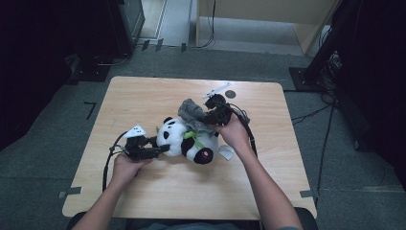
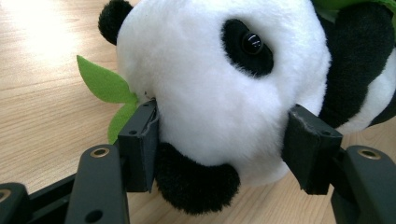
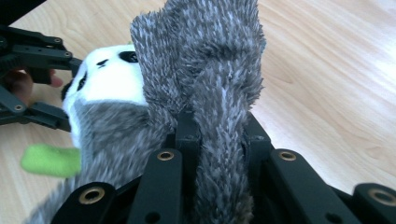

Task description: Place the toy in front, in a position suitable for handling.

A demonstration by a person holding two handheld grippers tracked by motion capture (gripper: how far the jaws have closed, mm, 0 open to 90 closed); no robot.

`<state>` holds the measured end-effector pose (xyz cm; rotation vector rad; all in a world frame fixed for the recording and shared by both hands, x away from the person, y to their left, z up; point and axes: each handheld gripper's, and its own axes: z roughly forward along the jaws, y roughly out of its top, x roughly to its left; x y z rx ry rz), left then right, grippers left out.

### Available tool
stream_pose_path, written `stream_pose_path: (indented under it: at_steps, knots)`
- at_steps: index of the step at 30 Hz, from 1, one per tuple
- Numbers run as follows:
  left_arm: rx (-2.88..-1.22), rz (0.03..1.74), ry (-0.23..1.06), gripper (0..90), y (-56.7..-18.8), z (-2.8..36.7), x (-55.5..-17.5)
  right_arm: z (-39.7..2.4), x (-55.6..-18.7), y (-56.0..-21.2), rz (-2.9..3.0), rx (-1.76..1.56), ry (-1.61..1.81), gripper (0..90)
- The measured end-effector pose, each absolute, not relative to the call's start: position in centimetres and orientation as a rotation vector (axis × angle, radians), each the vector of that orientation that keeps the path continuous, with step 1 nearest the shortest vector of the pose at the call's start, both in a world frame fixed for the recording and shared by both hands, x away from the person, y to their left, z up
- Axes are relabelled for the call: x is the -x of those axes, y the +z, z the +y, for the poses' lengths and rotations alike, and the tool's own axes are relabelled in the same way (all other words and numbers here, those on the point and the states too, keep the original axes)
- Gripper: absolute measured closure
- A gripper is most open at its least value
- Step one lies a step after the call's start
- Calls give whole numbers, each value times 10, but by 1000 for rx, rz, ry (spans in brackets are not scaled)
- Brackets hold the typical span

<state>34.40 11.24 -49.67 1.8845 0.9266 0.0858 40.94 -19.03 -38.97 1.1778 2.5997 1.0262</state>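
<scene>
A black-and-white panda plush (image 1: pixel 184 139) with green felt leaves lies on its side in the middle of the wooden table (image 1: pixel 143 96). My left gripper (image 1: pixel 160 144) is shut on the panda's head (image 2: pixel 219 93), one pad on each side of it, pressing into the fur. A grey furry cloth (image 1: pixel 193 114) is draped over the panda's body. My right gripper (image 1: pixel 211 117) is shut on a fold of that grey cloth (image 3: pixel 210 70), which rises between its jaws (image 3: pixel 219 154). In the right gripper view the panda's face (image 3: pixel 109 74) lies to the left, beside the left gripper (image 3: pixel 32 84).
A small white tag or paper scrap (image 1: pixel 226 152) lies by the panda's foot. A dark round disc (image 1: pixel 231 94) sits near the table's far edge. Bare tabletop surrounds the plush. Dark stands and cables fill the floor at right.
</scene>
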Motion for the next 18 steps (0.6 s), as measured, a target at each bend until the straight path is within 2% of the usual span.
stream_pose_path:
  at_steps: [8, 18]
  knots:
    - [-1885, 929, 88, 358, -497, 112, -344, -188, -405, -375, 2568, -1148, 1029, 756]
    - [-1891, 926, 97, 357, -496, 112, -344, -149, -396, -343, 2597, -1007, 1184, 757]
